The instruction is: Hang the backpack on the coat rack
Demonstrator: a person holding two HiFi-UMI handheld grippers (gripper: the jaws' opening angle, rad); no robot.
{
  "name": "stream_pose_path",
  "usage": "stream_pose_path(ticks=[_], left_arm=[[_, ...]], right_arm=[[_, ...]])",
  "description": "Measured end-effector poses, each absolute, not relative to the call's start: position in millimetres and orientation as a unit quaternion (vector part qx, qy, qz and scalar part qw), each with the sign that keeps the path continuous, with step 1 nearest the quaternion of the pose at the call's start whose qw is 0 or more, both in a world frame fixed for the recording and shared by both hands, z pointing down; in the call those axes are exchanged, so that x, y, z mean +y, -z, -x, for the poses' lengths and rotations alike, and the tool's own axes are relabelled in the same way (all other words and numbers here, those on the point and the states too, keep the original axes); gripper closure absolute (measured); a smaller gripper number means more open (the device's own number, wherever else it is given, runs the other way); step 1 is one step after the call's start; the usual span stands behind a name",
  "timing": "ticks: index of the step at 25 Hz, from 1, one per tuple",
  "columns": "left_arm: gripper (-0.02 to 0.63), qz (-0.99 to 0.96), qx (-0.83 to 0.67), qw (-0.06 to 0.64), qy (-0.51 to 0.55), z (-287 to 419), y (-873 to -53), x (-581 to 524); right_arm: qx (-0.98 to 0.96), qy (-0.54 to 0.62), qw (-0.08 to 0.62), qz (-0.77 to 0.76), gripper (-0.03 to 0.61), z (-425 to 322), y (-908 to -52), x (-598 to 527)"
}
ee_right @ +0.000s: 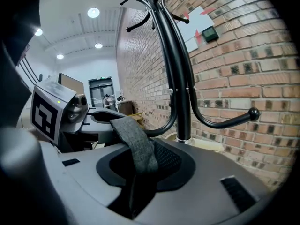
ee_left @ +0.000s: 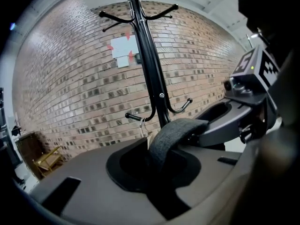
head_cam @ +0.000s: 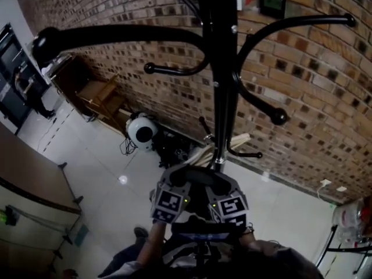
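Thing I hold: the grey backpack strap (ee_left: 174, 131). It runs like a bridge from one gripper to the other.
Left gripper (ee_left: 157, 172): my jaws pinch one end of the strap.
Right gripper (ee_right: 143, 172): my jaws pinch the other end.
Both grippers: side by side and close together, up in the air in front of me.
Rack (head_cam: 224, 68): tall, black, right in front of the grippers, next to the brick wall (head_cam: 314, 97).
Where the strap is: near the rack's pole, low down, on no hook.
Hooks: one low hook with a ball tip (ee_right: 253, 112) sticks out to my right. More hooks spread out higher up.
Rest of the backpack: it is dark below the grippers, so I can't tell.
Floor (head_cam: 104, 167): pale and shiny, far below.
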State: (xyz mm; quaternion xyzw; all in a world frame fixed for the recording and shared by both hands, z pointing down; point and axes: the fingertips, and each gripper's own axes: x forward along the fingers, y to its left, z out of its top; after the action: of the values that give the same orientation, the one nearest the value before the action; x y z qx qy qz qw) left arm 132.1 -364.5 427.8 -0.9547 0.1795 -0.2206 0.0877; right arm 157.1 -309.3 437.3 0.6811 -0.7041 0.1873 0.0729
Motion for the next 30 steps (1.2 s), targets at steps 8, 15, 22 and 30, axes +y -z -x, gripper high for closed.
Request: stream_pose_path(ticks=[8,15,22,30], left_arm=[[0.541,0.961,0.090,0.109,0.237,-170,-451,-376],[0.540,0.959,0.025,0.136,0.247,-189,-473,-371],[0.537,0.962,0.030,0.141,0.233,-187,-478,-369],[0.498,0.966,0.103,0.092,0.219,-171,-464,-365]], right_arm=[[-0.650,-0.226,0.070,-0.722,0.471,-178,-462,-319],[-0.627,-0.228,0.075,-0.741,0.466,-190,-475,-322],[-0.633,-0.195,0.106,-0.742,0.459,-189,-479,-322],[-0.650,-0.184,0.108,-0.730,0.422,-187,-474,-306]])
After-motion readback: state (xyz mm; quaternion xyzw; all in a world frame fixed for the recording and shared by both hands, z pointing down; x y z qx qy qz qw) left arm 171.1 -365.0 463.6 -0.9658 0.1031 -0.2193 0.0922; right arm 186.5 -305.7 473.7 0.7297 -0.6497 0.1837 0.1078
